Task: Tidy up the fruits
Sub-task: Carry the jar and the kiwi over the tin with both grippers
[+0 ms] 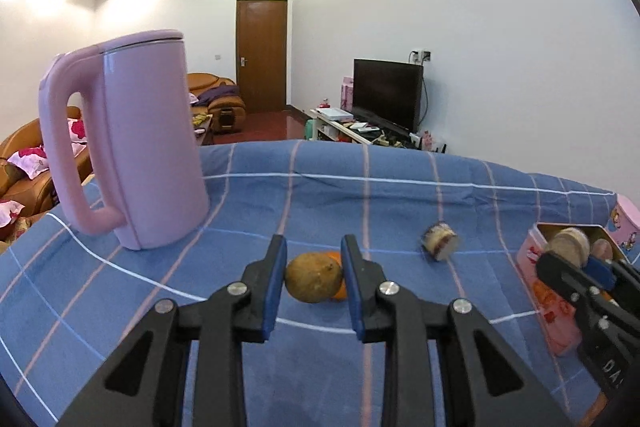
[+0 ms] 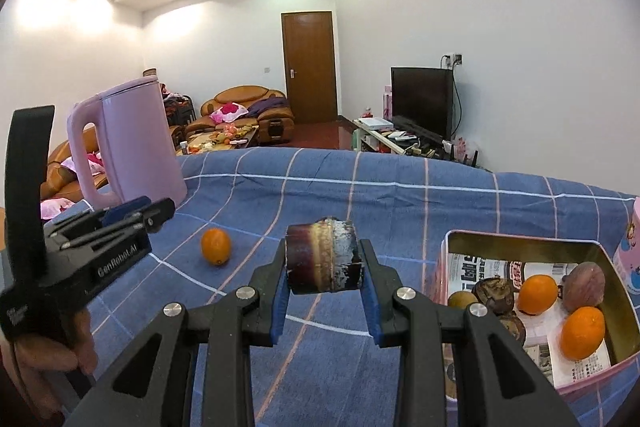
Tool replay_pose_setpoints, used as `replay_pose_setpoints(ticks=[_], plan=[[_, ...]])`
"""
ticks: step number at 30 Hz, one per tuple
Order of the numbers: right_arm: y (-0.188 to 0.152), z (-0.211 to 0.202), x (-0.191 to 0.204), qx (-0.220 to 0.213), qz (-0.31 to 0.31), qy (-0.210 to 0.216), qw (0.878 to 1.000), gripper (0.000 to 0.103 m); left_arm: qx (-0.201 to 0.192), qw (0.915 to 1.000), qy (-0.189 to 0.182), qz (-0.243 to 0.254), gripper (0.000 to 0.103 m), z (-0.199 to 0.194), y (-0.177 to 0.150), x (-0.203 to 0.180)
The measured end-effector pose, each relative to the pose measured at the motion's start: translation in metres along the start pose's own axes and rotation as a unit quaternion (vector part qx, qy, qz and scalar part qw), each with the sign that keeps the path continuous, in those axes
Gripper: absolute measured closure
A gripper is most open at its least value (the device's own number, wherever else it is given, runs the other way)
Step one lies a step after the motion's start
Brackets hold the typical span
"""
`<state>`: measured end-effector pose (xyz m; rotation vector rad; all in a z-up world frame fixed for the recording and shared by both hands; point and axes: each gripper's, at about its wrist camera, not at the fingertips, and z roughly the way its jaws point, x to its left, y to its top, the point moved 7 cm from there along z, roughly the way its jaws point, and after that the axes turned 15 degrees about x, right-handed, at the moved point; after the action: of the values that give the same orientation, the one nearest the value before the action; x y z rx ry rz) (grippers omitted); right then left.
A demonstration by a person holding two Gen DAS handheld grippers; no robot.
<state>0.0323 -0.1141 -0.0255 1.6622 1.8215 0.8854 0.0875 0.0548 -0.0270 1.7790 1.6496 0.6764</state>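
In the left wrist view my left gripper [image 1: 314, 269] is shut on a brown-green round fruit [image 1: 313, 277], low over the blue checked cloth [image 1: 360, 203]. A small orange [image 1: 339, 277] lies right behind it. In the right wrist view my right gripper [image 2: 325, 269] is shut on a short purple-brown sugarcane piece [image 2: 323, 255], held above the cloth left of the pink tin box [image 2: 532, 247]. The box holds two oranges [image 2: 537, 293], dark round fruits and a purple-brown piece. The small orange also shows in the right wrist view [image 2: 216, 245], with my left gripper [image 2: 132, 215] behind it.
A tall pink kettle [image 1: 132, 143] stands on the cloth at the left. Another sugarcane piece [image 1: 439, 241] lies on the cloth between the grippers. A pink container [image 2: 630, 255] stands at the far right behind the box. Beyond the table's far edge are sofas and a TV.
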Motion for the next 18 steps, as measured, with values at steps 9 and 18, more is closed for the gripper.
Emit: replay_pose_setpoints(ticks=[9, 18], plan=[[-0.013, -0.018, -0.022, 0.000, 0.011, -0.005, 1.000, 0.070, 0.010, 0.9996, 0.003, 0.027, 0.073, -0.006, -0.011, -0.043], [-0.022, -0.033, -0.049, 0.001, 0.013, -0.017, 1.000, 0.070, 0.022, 0.9990, -0.004, 0.039, 0.073, -0.009, -0.021, -0.078]])
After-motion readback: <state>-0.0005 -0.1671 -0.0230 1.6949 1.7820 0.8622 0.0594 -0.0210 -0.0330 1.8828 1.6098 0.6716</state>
